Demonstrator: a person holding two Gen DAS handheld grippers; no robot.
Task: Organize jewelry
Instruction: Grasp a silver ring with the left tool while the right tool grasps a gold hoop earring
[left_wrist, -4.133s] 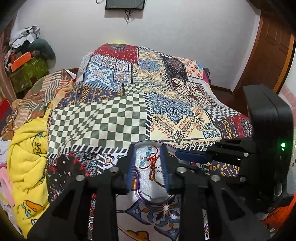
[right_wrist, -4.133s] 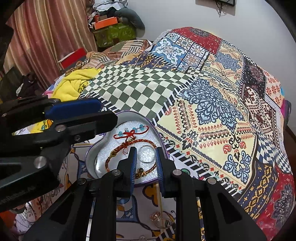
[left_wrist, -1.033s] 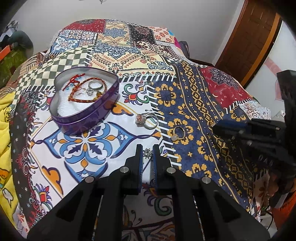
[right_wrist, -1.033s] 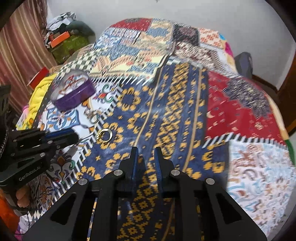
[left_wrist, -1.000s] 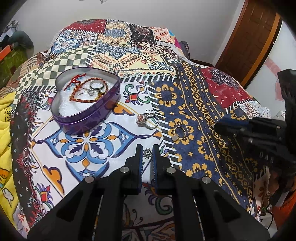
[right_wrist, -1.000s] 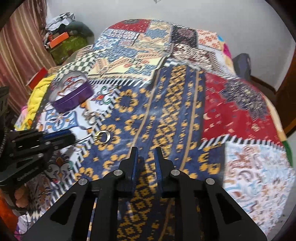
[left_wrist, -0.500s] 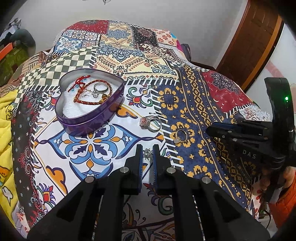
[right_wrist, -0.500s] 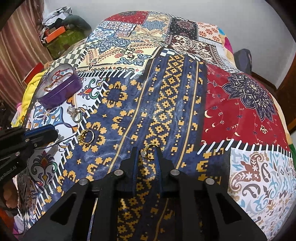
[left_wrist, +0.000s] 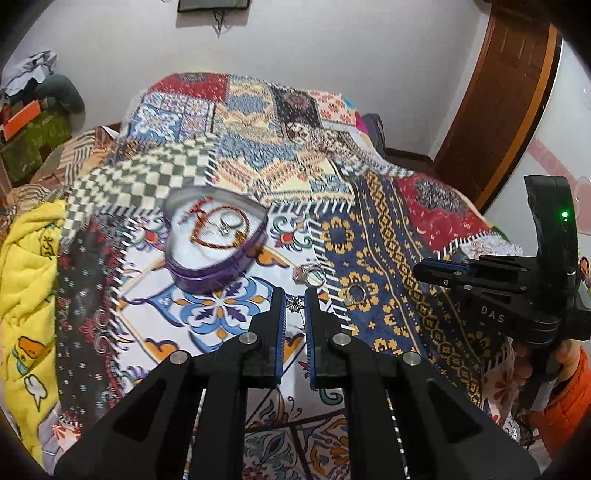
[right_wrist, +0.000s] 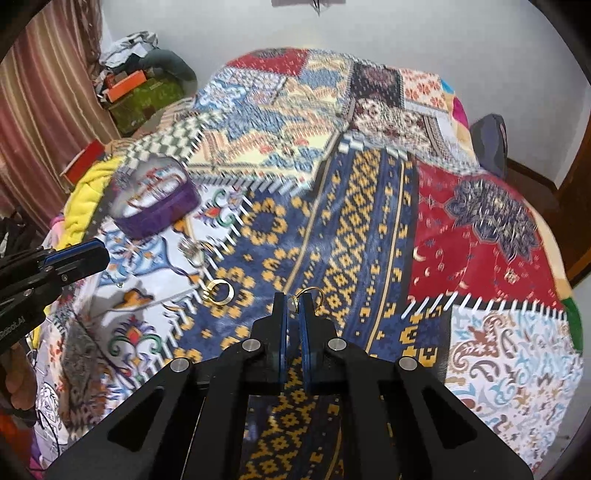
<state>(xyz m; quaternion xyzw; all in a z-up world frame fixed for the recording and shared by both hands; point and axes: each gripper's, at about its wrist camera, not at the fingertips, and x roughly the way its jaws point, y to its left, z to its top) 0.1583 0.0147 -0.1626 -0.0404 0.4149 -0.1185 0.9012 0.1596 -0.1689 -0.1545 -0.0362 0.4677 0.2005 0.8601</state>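
Observation:
A purple heart-shaped tin (left_wrist: 214, 273) (right_wrist: 159, 214) sits on the patchwork bedspread, with red bracelets and a ring inside. My left gripper (left_wrist: 293, 301) is shut on a small silver star pendant (left_wrist: 294, 302), just nearer than the tin. A silver stone ring (left_wrist: 310, 275) (right_wrist: 190, 249) and a gold ring (left_wrist: 356, 291) (right_wrist: 219, 291) lie on the spread beyond its tips. My right gripper (right_wrist: 293, 301) is shut on another gold ring (right_wrist: 310, 292), which sticks out past its tips. In the left wrist view the right gripper (left_wrist: 424, 267) is at the right, with a hand in an orange sleeve (left_wrist: 565, 373) on it.
A yellow blanket (left_wrist: 26, 277) is bunched at the bed's left side. Boxes and clothes (right_wrist: 140, 85) are piled in the far left corner by a striped curtain (right_wrist: 44, 110). A wooden door (left_wrist: 509, 110) stands at the right. The bed's near right edge drops away.
Both grippers left the tin and came to the near part of the bed. In the last half second the right jaws narrowed onto the gold ring, and both views tilted up.

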